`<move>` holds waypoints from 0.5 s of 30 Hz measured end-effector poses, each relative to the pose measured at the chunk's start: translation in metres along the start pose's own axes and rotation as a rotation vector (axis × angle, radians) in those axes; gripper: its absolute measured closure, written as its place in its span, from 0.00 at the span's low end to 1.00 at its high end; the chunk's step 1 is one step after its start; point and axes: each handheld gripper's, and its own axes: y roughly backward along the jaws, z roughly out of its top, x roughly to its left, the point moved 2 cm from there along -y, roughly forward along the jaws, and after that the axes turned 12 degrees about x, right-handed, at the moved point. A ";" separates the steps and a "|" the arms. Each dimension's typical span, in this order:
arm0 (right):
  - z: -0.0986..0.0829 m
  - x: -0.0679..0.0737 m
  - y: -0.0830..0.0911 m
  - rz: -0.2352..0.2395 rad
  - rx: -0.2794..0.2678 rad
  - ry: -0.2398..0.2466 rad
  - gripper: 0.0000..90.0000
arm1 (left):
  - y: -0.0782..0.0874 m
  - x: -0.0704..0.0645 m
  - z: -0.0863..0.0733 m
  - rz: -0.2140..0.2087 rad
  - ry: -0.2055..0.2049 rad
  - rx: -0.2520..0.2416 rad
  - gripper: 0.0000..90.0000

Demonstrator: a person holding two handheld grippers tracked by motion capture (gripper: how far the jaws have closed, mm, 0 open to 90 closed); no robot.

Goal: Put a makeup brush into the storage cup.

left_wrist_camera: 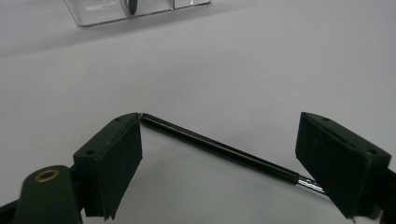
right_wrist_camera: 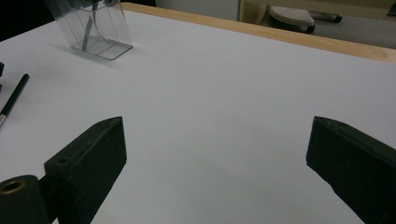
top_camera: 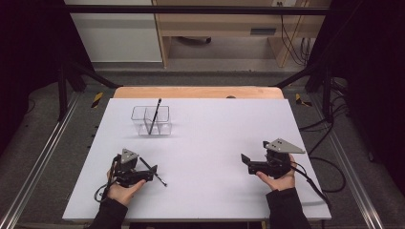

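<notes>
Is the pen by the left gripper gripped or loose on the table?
Loose. The pen lies flat between the left gripper's wide-open fingers, only its end meeting one.

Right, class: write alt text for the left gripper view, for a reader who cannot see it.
The left gripper stands open, a black pen lying on the white table across the gap between its jaws. A clear holder with a dark pen in it stands beyond.

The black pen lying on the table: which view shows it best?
The left gripper view: the black pen lies close, between the open tongs. The high view shows it small beside the left gripper. The right gripper view catches one end.
</notes>
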 end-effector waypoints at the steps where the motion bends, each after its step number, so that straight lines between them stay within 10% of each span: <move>1: 0.000 0.000 0.000 0.000 0.000 0.000 0.06 | -0.001 0.000 0.000 0.000 0.003 0.004 0.17; 15: 0.000 0.000 0.000 -0.001 -0.002 0.001 0.06 | -0.009 -0.007 -0.002 0.001 0.007 0.047 0.25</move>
